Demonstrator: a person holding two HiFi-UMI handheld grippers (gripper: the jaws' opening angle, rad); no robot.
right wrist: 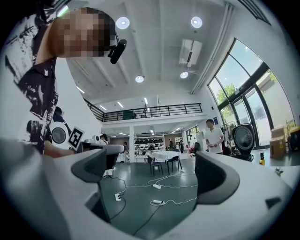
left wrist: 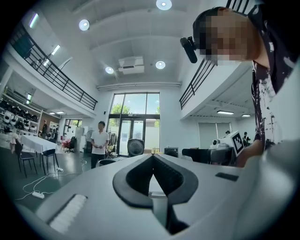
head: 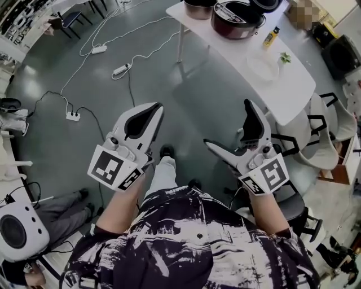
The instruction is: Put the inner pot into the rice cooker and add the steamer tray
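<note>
**Both grippers raised above the floor, far from the cooker**

The left gripper has its jaws pressed together on nothing. The right gripper is spread wide and empty. The rice cooker sits well away on the white table, with a dark pot just beside it.

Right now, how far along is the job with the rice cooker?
Nothing visibly done yet. The dark round rice cooker stands on the white table, far ahead of both grippers. In hand: nothing; the left gripper has its fingers together and empty, the right gripper has them apart and empty. To do: approach the table and carry out both steps.
</note>
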